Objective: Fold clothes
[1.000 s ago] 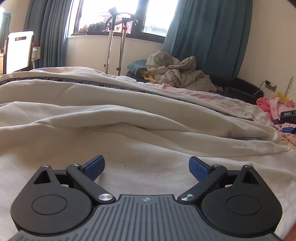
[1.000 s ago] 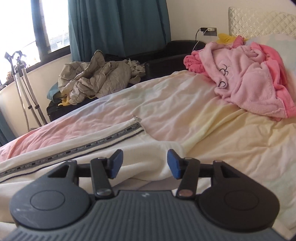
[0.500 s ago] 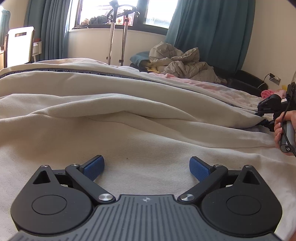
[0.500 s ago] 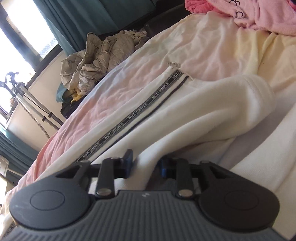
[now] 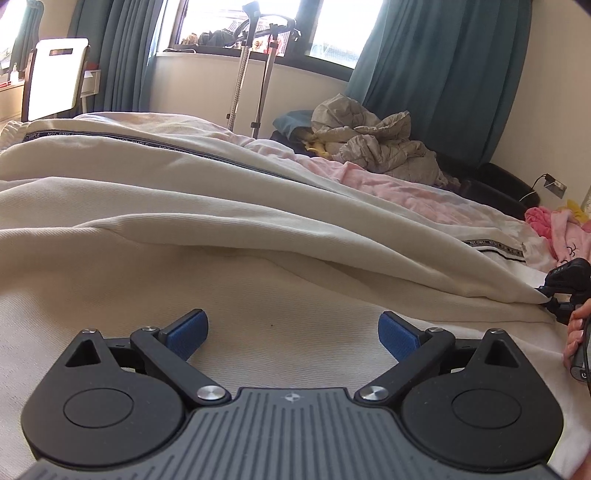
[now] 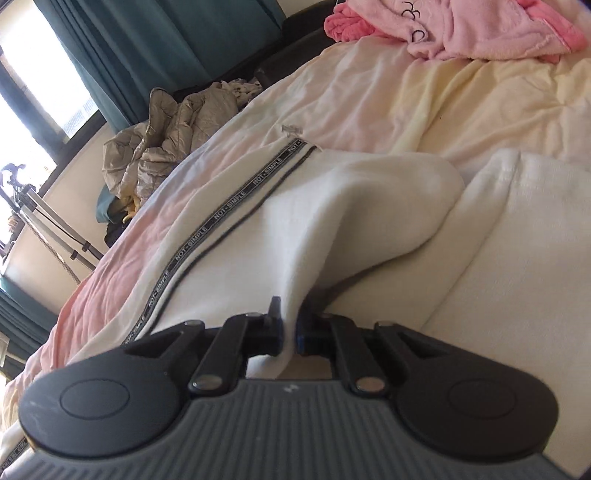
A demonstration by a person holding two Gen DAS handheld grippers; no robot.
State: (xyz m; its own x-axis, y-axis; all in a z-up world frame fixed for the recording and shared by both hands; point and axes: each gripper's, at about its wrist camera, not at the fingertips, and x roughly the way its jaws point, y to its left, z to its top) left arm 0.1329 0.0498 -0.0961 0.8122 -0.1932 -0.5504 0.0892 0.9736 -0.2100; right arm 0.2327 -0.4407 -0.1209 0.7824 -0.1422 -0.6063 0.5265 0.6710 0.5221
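Note:
Cream trousers [image 5: 229, 221] with a black "NOT-SIMPLE" side stripe [image 6: 221, 218] lie spread over the bed. My left gripper [image 5: 291, 330] is open and empty, low over the flat cream cloth. My right gripper [image 6: 290, 328] is shut on a pinched fold of the cream trousers [image 6: 332, 206], lifting it into a ridge. In the left wrist view the right gripper [image 5: 565, 284] shows at the far right edge, holding the cloth's edge.
A pink fleece garment [image 6: 480, 29] lies at the head of the bed. A pink and yellow sheet [image 6: 461, 99] covers the bed. A beige quilted heap [image 5: 373, 144] sits on a dark sofa by teal curtains [image 5: 436, 70]. A metal stand [image 5: 255, 66] and a white chair [image 5: 55, 77] stand near the window.
My right gripper dropped to the trousers, shut on a fold of the cream cloth and pulled it up. My left gripper stayed open over the cloth.

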